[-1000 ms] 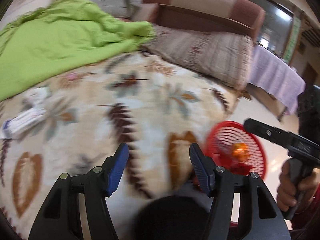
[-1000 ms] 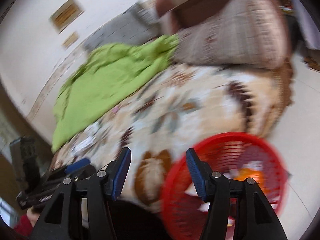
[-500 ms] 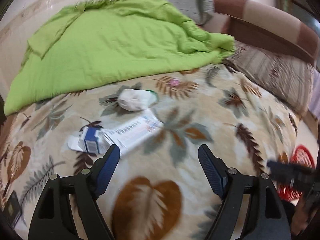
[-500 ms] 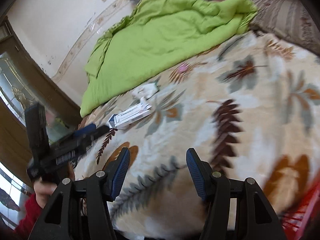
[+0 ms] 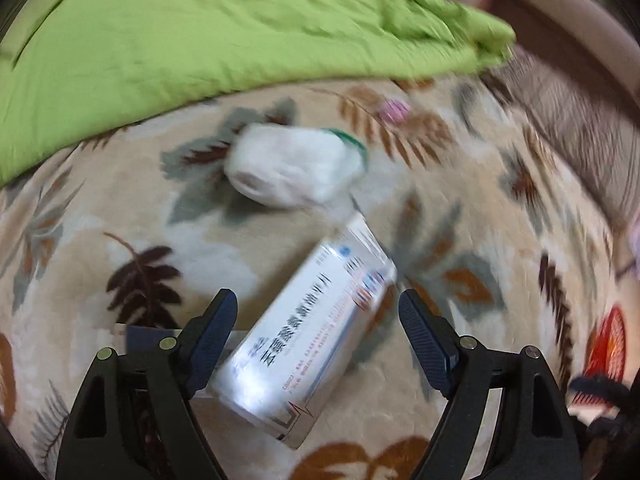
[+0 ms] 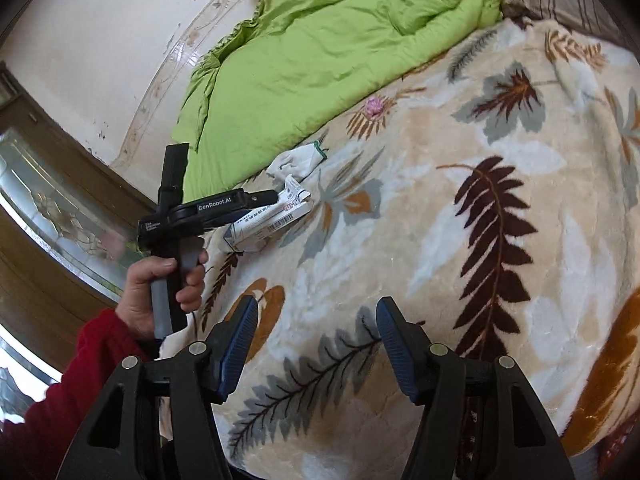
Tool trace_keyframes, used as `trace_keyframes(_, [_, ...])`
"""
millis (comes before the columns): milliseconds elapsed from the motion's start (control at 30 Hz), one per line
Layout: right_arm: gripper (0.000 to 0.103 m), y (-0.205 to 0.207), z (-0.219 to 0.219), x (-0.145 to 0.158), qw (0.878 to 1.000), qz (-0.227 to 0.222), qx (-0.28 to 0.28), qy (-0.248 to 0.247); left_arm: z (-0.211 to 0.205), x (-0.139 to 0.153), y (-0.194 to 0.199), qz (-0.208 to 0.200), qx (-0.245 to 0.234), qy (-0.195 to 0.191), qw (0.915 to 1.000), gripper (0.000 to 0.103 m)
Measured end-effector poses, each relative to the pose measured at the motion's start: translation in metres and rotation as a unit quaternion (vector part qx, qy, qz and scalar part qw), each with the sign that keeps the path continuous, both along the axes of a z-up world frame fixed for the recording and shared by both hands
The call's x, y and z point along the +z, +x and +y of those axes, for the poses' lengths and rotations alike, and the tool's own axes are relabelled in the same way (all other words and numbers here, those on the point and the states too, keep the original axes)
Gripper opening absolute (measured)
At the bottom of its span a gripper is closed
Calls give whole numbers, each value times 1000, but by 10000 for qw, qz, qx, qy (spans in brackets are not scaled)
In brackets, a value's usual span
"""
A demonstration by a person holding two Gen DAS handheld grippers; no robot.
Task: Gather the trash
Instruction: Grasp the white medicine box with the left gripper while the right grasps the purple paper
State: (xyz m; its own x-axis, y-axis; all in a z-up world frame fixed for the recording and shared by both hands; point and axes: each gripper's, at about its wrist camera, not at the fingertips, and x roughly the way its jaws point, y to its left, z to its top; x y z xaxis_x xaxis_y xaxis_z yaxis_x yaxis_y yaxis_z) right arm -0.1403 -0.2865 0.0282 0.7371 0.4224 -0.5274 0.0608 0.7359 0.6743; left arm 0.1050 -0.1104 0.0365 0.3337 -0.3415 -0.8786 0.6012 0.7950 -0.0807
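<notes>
Left gripper spread wide, straddling the white carton on the leaf-print blanket, apparently to pinch it. Right gripper opening, nothing between. Farther: crumpled white wrapper, green quilt, red basket for trash.

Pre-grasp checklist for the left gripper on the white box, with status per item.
1. Left gripper jaws wide, empty: ok.
2. White box between the fingers: ok, though it lies diagonally, so pad alignment cannot tell.
3. Pads touching box: not ok, gaps both sides.
4. White crumpled wad clear of the jaws: ok, it lies beyond the box.
5. Right gripper out of the way: ok, jaws opening, nothing between them, over bare blanket.
6. Red basket reachable: cannot tell, only at frame edge.
</notes>
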Motion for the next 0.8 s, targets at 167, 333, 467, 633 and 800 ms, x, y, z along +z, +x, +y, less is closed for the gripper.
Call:
trace_keyframes(167, [67, 1, -2, -1, 9999, -20, -8, 140, -23, -9, -39, -425, -475, 511, 9967, 81])
trace_keyframes(333, [67, 2, -1, -2, 9999, -31, -21, 106, -38, -29, -57, -748, -379, 884, 9925, 21])
trace_keyframes(467, [67, 0, -3, 0, 9999, -13, -95, 52, -24, -21, -72, -881, 229, 530, 9944, 13])
trace_keyframes(633, [63, 25, -9, 13, 9988, 63, -67, -482, 7, -4, -101, -997, 957, -69, 9904, 13])
trace_keyframes(800, [62, 107, -32, 45, 9923, -87, -111, -1228, 28, -3, -113, -1310, 1420, -372, 9805, 13])
